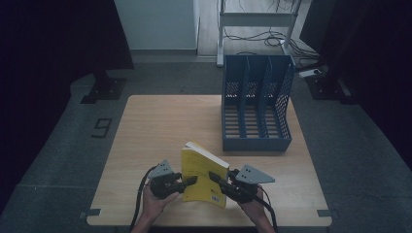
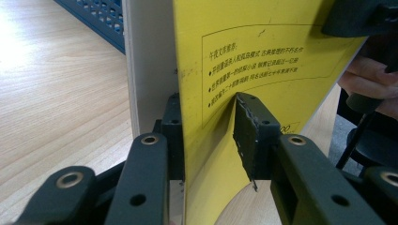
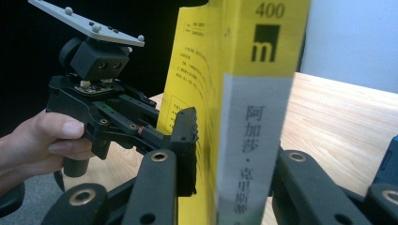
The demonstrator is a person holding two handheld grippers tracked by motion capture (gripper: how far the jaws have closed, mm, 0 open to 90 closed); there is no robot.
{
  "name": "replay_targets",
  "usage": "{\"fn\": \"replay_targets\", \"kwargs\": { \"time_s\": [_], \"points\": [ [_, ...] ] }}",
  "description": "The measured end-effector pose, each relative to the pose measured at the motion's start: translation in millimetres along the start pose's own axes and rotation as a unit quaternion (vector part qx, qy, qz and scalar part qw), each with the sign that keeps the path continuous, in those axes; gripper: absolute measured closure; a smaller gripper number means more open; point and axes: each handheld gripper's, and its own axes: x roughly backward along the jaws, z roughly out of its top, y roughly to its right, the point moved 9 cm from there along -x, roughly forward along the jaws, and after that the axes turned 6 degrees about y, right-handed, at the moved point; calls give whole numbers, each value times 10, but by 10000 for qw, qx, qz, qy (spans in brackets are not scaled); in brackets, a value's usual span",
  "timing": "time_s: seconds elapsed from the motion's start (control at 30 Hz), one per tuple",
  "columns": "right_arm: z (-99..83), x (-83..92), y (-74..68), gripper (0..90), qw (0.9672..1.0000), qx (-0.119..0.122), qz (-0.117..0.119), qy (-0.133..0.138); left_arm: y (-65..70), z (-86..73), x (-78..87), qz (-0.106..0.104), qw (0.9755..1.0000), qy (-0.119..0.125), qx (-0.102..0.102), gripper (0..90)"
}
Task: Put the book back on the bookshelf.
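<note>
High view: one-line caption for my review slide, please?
Two hand-held grippers hold a yellow book upright on the wooden table, near a blue file rack.

From my feed, I see a light wooden counter (image 1: 160, 126) standing on a grey speckled floor (image 1: 58, 160), where a dark numeral 9 (image 1: 101, 127) is marked just left of it. Black curtains (image 1: 53, 39) close off the left side, and more darkness hangs at the right (image 1: 379, 58). Straight ahead I make out a pale wall panel (image 1: 155, 24), and beside it a white metal frame (image 1: 257, 19) with loose cables (image 1: 272, 39) trailing over the floor beneath. A dark stand base (image 1: 103, 90) sits on the floor at the left. The light is dim, brightest on the counter's wood.
</note>
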Motion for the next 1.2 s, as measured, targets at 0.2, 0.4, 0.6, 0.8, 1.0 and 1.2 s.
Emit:
{"fn": "replay_targets", "kwargs": {
  "time_s": [0.2,0.4,0.6,0.8,1.0,1.2],
  "points": [
    [-18,-32,-30,705,9999,81,-47,-75,38,8,-12,-50,10000,-14,-53,648],
    [-18,-34,-21,740,9999,15,-110,-86,43,11,-12,-43,10000,-25,-75,647],
    [4,-17,12,740,9998,-46,-179,-34,31,51,-4,-64,9999,74,-27,615],
    [104,30,-47,742,9976,524,-423,149,40,65,-41,66,9998,134,-93,566],
    [78,-11,-148,705,9974,662,-285,13,37,45,-48,154,9998,57,-150,568],
    [0,-36,-79,686,9979,521,-188,-321,80,51,-60,88,9997,63,-226,586]
  ]
}}
